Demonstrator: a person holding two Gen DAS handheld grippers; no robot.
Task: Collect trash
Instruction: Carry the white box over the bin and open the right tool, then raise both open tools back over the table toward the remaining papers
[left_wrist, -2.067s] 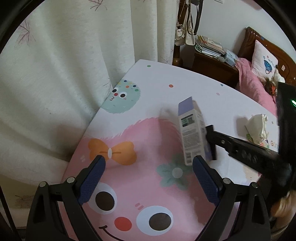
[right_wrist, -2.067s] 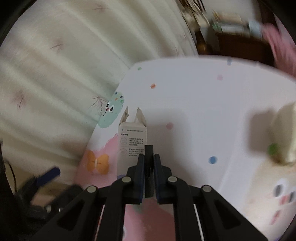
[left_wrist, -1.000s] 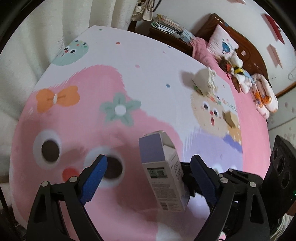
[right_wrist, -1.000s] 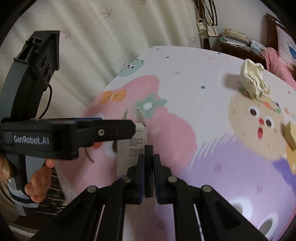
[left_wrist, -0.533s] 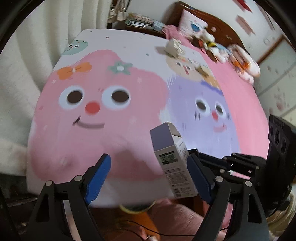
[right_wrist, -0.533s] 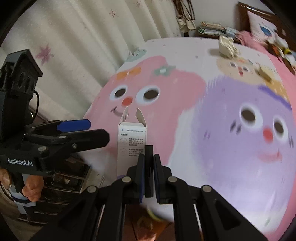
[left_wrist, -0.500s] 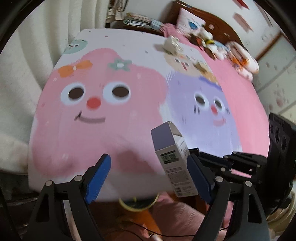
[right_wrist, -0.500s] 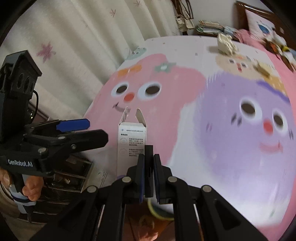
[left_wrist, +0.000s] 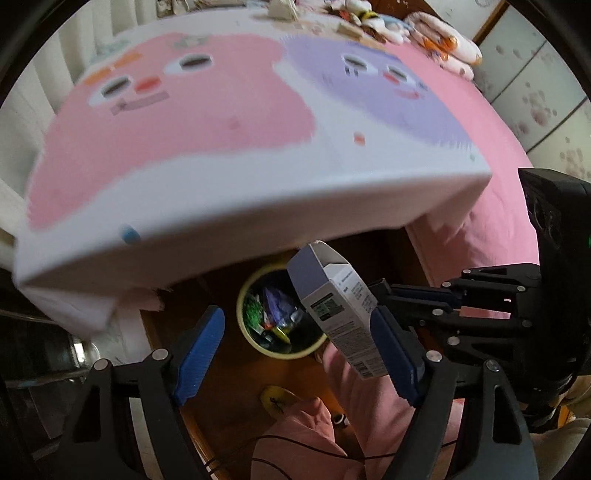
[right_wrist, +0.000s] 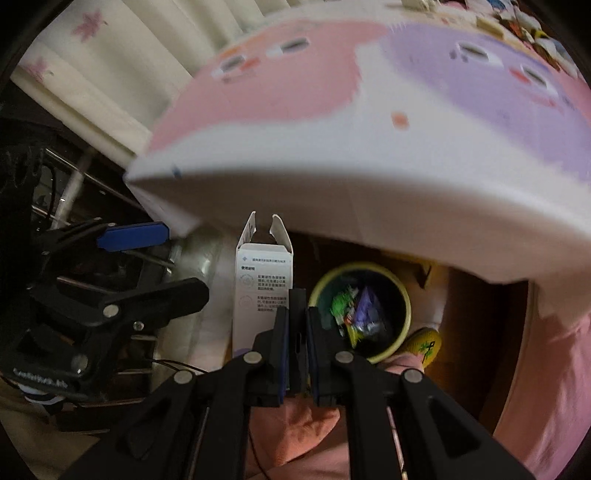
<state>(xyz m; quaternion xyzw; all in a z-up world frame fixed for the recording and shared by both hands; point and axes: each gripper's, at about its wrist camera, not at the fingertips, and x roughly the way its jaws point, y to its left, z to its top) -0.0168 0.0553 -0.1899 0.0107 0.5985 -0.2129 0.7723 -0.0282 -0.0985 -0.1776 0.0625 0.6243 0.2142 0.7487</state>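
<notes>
The right gripper (right_wrist: 295, 325) is pinching the box (right_wrist: 263, 284) by one thin edge, holding it above and just beside the bin (right_wrist: 400, 295) (already holding wrappers, though blurred). The left gripper (left_wrist: 295, 347) is hanging with fingers apart, having just narrowed slightly, gripping nothing.

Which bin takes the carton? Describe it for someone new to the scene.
Look below the foot edge of the bed to the wooden floor. The round bin stands there, pale yellow-green rim, already holding colourful wrappers; nothing else on the floor is an open container.
</notes>
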